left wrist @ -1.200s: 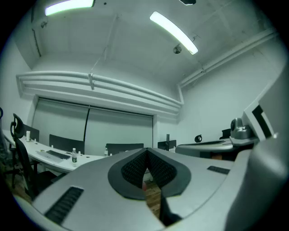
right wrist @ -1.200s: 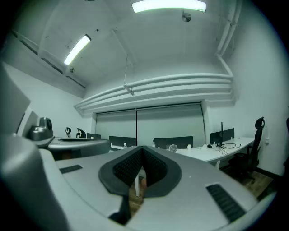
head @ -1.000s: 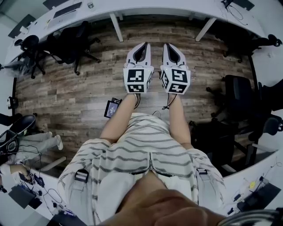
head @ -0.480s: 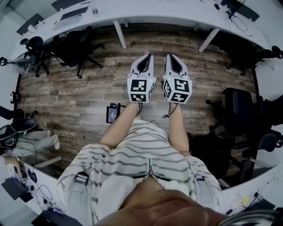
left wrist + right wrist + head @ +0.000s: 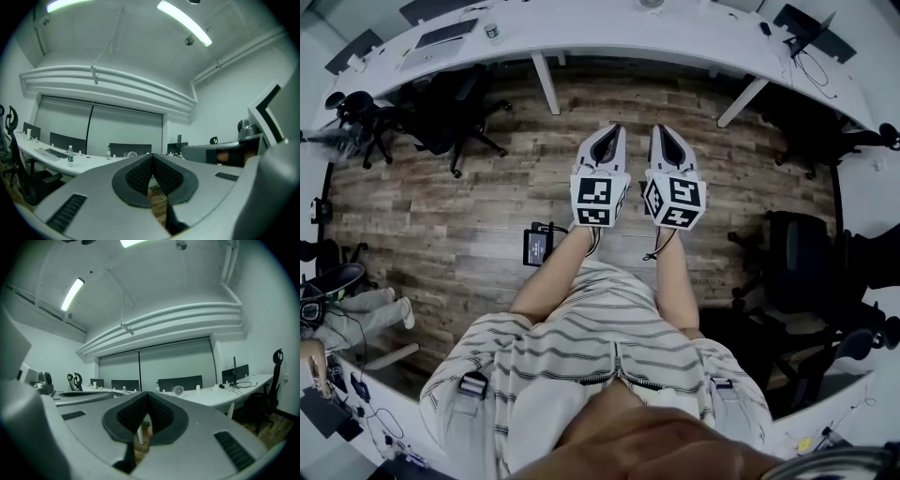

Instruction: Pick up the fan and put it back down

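Note:
A small white fan (image 5: 178,390) stands on the long white desk (image 5: 220,397) far ahead; it also shows as the fan (image 5: 132,154) just left of my jaw tips in the left gripper view. My left gripper (image 5: 613,129) and right gripper (image 5: 662,129) are held side by side over the wooden floor, pointing level at the desk and well short of it. In the left gripper view the left gripper (image 5: 152,157) has its jaws together with nothing between them. The right gripper (image 5: 147,394) looks the same, shut and holding nothing.
The curved desk (image 5: 609,37) carries a laptop (image 5: 442,36), water bottles (image 5: 70,155) and a monitor (image 5: 236,373). Black office chairs stand at the left (image 5: 441,98) and right (image 5: 802,248). A small dark device (image 5: 534,246) with cables lies on the floor.
The person has stepped toward the desk, which now lies nearer. Both grippers have moved with the person, still side by side and shut.

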Demonstrator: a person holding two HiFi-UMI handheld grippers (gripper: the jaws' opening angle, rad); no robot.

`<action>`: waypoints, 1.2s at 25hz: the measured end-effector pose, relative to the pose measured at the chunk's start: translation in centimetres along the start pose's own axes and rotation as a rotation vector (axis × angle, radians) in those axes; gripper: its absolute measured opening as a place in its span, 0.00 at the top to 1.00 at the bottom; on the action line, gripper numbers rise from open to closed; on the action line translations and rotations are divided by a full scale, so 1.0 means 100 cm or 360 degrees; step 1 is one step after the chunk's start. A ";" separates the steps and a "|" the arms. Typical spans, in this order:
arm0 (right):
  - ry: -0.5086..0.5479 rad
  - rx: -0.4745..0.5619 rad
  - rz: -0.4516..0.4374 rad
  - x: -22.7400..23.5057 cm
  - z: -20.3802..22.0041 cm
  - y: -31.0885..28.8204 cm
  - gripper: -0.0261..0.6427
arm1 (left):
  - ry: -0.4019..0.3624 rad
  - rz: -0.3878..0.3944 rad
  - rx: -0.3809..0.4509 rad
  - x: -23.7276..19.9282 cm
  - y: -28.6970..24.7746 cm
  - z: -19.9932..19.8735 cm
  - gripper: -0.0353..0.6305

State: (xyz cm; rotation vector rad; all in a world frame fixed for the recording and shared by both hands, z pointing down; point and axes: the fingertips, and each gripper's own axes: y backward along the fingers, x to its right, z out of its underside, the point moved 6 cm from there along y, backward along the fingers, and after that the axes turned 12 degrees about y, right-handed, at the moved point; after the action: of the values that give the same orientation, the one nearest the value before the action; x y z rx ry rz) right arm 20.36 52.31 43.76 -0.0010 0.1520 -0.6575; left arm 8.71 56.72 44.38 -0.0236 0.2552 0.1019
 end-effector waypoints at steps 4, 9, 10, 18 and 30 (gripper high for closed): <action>0.0012 0.0014 0.0029 0.025 0.005 -0.079 0.94 | 0.0004 0.0009 0.0035 -0.040 -0.078 -0.008 0.94; 0.0005 0.0009 0.0072 0.060 -0.004 -0.179 0.94 | 0.0017 0.0052 0.0019 -0.081 -0.179 -0.028 0.94; 0.0015 0.0006 0.0072 0.065 -0.008 -0.200 0.94 | 0.0023 0.0060 0.0014 -0.090 -0.200 -0.032 0.94; 0.0001 0.0004 0.0115 0.106 -0.037 -0.344 0.94 | 0.0010 0.0132 0.0003 -0.154 -0.333 -0.079 0.94; 0.0038 -0.0033 0.0185 0.130 -0.055 -0.467 0.94 | 0.0064 0.0199 -0.0022 -0.224 -0.442 -0.108 0.94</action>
State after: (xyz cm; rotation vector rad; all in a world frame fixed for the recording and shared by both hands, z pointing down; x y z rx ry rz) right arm 1.27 7.64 38.80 -0.0044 0.1804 -0.5401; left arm -10.96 10.16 40.00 -0.0236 0.2963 0.2276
